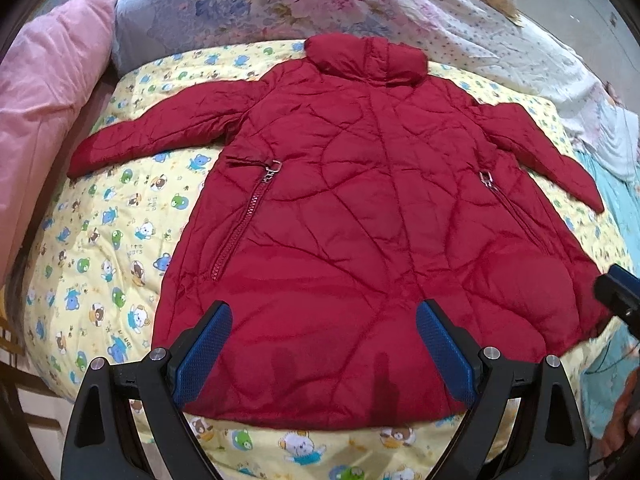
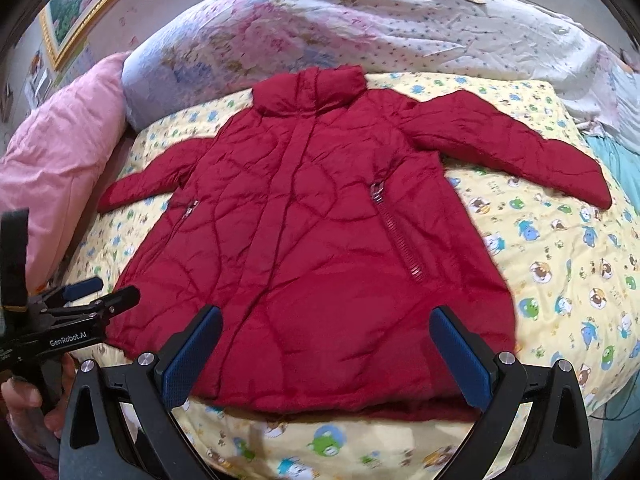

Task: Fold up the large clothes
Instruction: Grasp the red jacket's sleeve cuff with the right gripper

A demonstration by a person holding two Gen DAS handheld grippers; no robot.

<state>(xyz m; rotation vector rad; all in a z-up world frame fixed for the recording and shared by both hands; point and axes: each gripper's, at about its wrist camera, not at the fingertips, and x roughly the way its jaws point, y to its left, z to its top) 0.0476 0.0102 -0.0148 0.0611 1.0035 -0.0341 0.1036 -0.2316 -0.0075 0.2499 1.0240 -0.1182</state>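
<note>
A red quilted coat [image 1: 360, 220] [image 2: 312, 220] lies spread flat and front up on a yellow cartoon-bear quilt [image 1: 100, 240] [image 2: 560, 260]. Both sleeves stretch out sideways, and its collar points toward the far pillows. My left gripper [image 1: 325, 307] is open over the hem's left half, holding nothing. In the right wrist view the left gripper [image 2: 92, 292] shows at the left edge, held by a hand [image 2: 24, 396]. My right gripper [image 2: 326, 314] is open over the hem's right half, also holding nothing. Its tip [image 1: 618, 292] shows at the right edge of the left wrist view.
A pink pillow [image 1: 52, 80] [image 2: 60, 152] lies at the far left. A floral duvet [image 1: 280, 0] [image 2: 320, 28] is bunched behind the collar. A teal sheet [image 1: 616, 208] borders the quilt on the right. A framed picture [image 2: 80, 4] hangs on the wall.
</note>
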